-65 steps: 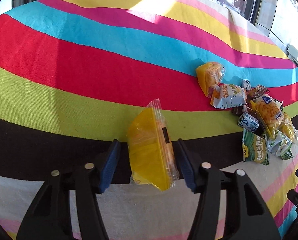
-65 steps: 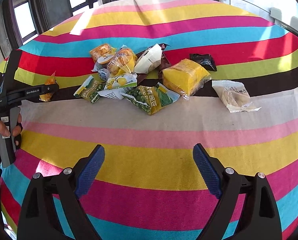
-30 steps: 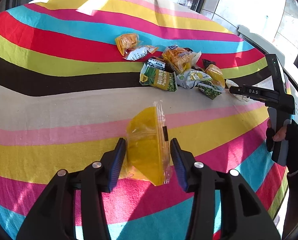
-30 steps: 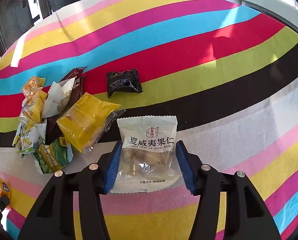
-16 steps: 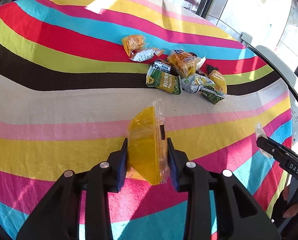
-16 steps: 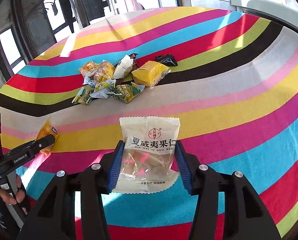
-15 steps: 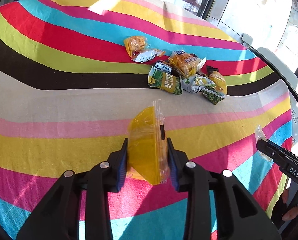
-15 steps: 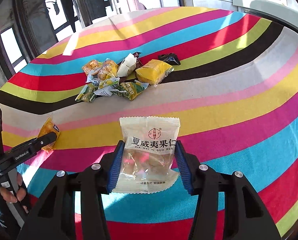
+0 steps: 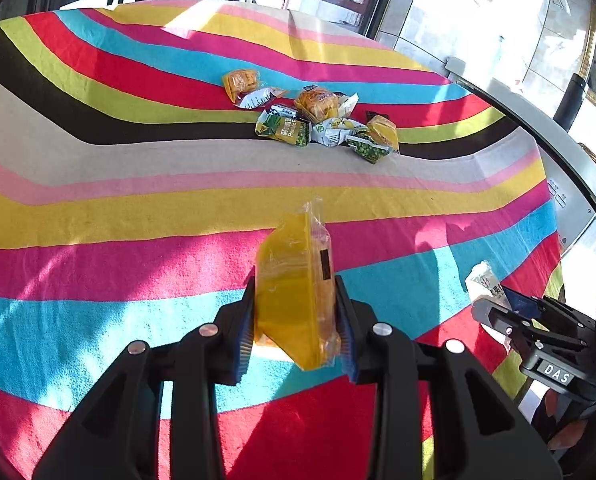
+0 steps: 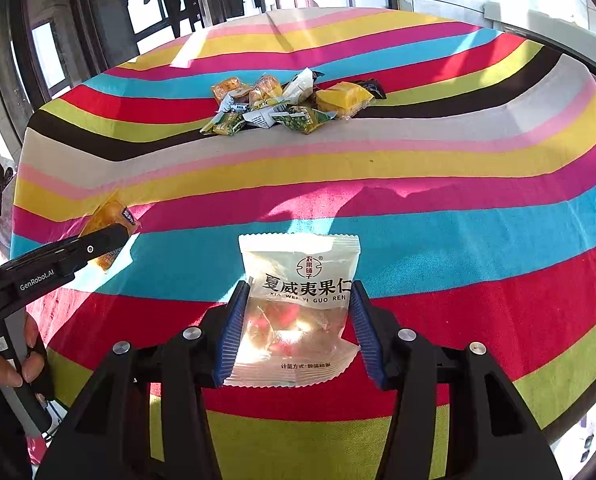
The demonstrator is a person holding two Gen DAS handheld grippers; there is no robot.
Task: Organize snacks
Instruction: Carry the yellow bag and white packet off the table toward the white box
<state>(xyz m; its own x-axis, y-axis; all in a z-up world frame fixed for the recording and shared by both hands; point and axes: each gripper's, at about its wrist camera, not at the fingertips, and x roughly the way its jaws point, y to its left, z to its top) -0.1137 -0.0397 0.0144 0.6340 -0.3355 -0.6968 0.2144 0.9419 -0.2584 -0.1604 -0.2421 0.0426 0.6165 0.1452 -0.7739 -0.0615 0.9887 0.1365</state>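
My left gripper [image 9: 298, 320] is shut on a yellow cake packet [image 9: 296, 292], held on edge above the near side of the striped cloth. The right gripper [image 10: 296, 332] is shut on a clear white nut packet [image 10: 298, 308] with printed Chinese characters, also held above the near stripes. In the left wrist view the right gripper [image 9: 509, 308] shows at the right edge with the white packet [image 9: 483, 284] in it. The right wrist view catches the left gripper [image 10: 110, 236] at the left, with the yellow packet [image 10: 112, 216] in it. A heap of snacks [image 9: 321, 120] [image 10: 286, 102] lies far across the table.
A cloth with bright stripes [image 9: 138, 208] covers the round table [image 10: 497, 216]. A person's hand [image 10: 2, 364] grips the left tool's handle. Windows and dark frames stand behind the table. The table's rim falls away at the right [image 9: 553, 216].
Both grippers have drawn back from the snack heap toward the near edge, each carrying its packet. The left jaws have closed tighter on the yellow packet. The heap looks smaller and farther.
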